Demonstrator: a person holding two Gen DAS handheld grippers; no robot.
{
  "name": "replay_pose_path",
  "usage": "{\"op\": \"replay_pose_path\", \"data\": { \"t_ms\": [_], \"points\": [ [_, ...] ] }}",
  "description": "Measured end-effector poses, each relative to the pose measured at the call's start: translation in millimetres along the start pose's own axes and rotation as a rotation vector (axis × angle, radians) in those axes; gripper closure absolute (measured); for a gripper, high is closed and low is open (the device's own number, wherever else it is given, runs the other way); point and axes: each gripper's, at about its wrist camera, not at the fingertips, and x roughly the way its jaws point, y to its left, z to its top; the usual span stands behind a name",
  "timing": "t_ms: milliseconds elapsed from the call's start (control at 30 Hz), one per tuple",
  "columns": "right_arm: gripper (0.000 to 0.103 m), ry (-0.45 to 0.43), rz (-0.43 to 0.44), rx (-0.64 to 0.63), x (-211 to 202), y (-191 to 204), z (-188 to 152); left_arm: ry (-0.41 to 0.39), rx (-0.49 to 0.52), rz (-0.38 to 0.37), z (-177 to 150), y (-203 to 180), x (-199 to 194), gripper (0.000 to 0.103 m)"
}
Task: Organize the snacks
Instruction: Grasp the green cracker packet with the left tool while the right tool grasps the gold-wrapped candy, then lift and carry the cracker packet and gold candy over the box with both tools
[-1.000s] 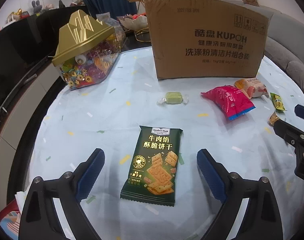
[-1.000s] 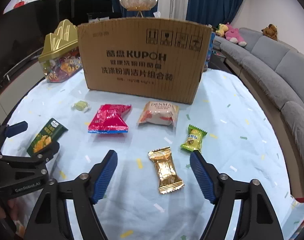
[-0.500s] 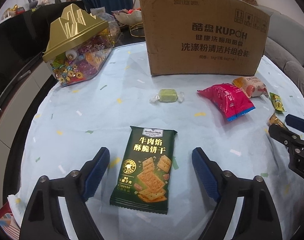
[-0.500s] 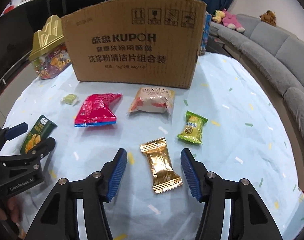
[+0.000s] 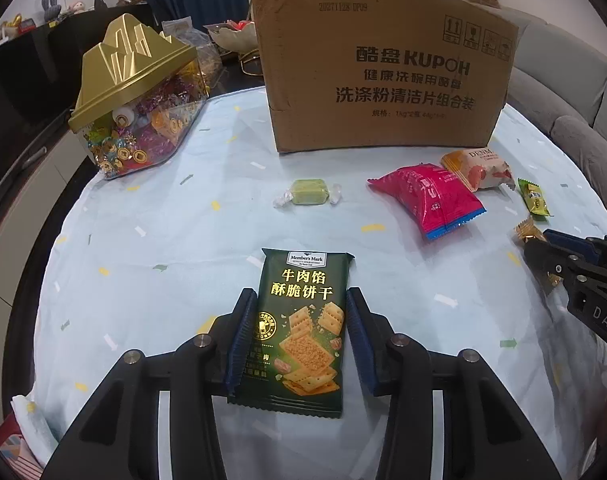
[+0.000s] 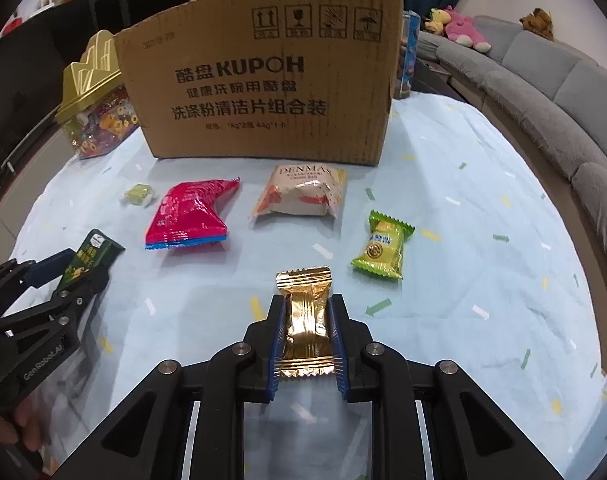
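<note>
Nearest, the left tongs (image 5: pixel 299 334) are closing on the dark green cracker packet (image 5: pixel 299 328) while the right tongs (image 6: pixel 305 334) clench the gold foil-wrapped sweet (image 6: pixel 305 316), both snacks lying on the pale blue confetti-patterned desk (image 6: pixel 463 208) before the brown cardboard box (image 6: pixel 263 76).

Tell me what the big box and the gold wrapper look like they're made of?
Box: matte brown corrugated cardboard, judging by the ribbed lines and printed shipping symbols. Gold wrapper: probably metallised plastic or foil, shiny and creased, with crimped zigzag ends.
</note>
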Motion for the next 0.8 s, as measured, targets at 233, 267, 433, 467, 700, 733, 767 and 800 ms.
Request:
{"op": "replay_pose_path", "data": {
  "t_ms": [233,267,433,467,700,733,767,800],
  "points": [
    [0.081,-0.021,0.000,-0.024,-7.0,4.6,1.9,0.006,-0.003,0.003,0.0,0.7,-1.7,0.060],
    [0.081,-0.023,-0.001,-0.024,-8.2,4.6,2.3,0.005,-0.003,0.006,0.1,0.5,-2.9,0.060],
    [0.081,-0.037,-0.001,-0.026,-14.4,5.1,6.1,-0.010,-0.006,0.009,1.3,0.9,-10.9,0.061],
    [0.081,-0.040,-0.001,-0.027,-15.7,5.5,6.9,-0.014,-0.007,0.012,1.7,1.0,-13.4,0.061],
    [0.081,-0.063,0.006,-0.044,-27.7,8.7,9.3,-0.029,-0.012,0.026,3.4,3.0,-25.9,0.061],
    [0.081,-0.067,0.007,-0.046,-29.1,9.4,9.5,-0.030,-0.013,0.027,4.7,3.6,-26.3,0.061],
    [0.081,-0.072,0.008,-0.048,-31.9,9.7,10.0,-0.032,-0.014,0.030,4.9,3.7,-28.4,0.061],
    [0.081,-0.075,0.008,-0.050,-33.3,9.8,10.4,-0.034,-0.017,0.031,5.4,4.1,-30.1,0.061]
  ]
}}
